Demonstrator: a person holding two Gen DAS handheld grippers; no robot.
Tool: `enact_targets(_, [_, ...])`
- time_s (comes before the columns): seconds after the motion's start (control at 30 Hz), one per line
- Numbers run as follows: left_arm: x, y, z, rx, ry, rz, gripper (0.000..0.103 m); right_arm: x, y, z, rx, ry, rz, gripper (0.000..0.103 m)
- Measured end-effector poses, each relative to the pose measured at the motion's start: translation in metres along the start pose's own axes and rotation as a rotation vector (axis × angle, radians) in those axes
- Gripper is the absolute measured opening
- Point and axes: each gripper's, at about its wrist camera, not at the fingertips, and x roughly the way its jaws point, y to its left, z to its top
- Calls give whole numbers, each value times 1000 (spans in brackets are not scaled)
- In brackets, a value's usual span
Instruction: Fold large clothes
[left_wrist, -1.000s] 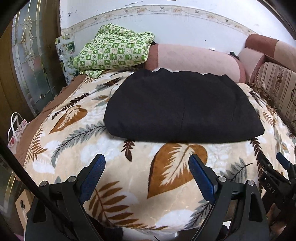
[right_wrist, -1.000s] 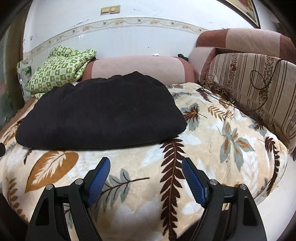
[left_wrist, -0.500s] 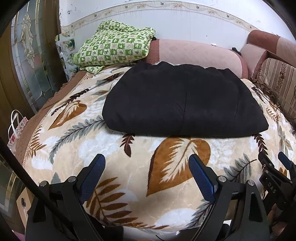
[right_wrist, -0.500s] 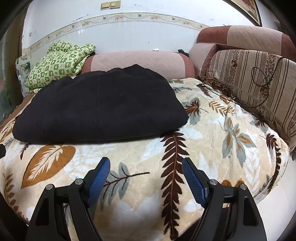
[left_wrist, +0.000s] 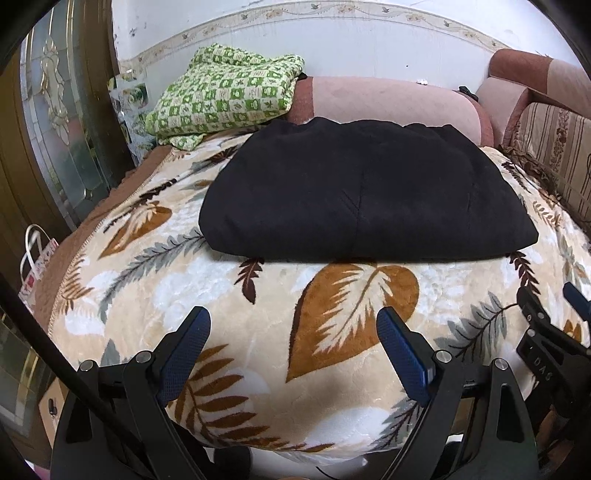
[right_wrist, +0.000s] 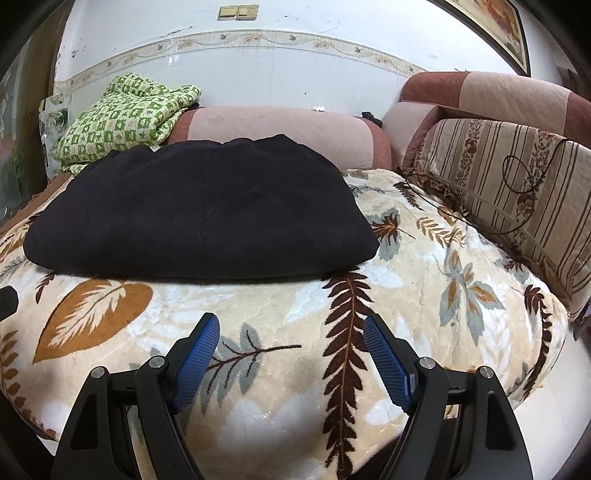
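The left gripper (left_wrist: 291, 332) hangs with its jaws spread wide and nothing between them, over the near part of the blanket (left_wrist: 354, 306). The right gripper (right_wrist: 290, 336) is likewise spread and empty, just beside the left one on the same near stretch.

Past both, the black garment (left_wrist: 362, 199) lies flat on the blanket as a neat, thick rectangle, its near edge apart from the blue fingertips (right_wrist: 199, 343). I judge the folding done or nearly so: the bundle looks squared, with no loose sleeve showing. If another fold is wanted, each gripper would need to reach the garment's near corners and close on the layered edge.

There is bare blanket on the garment's near side, some to its left and more to its right. Behind the garment stands a pink bolster (right_wrist: 280, 129), touching or nearly so; a green checked cloth (left_wrist: 225, 96) lies at its far left, and striped cushions (right_wrist: 509, 177) line its right.
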Motion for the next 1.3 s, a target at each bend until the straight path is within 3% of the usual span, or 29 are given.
enact_targets(0.7, [14, -1, -12, -8, 56, -19, 91, 2, -2, -1, 7, 3, -26, 87])
enact_targets(1.3, [15, -2, -13, -15, 57, -38, 91, 1, 2, -1, -22, -17, -59, 88])
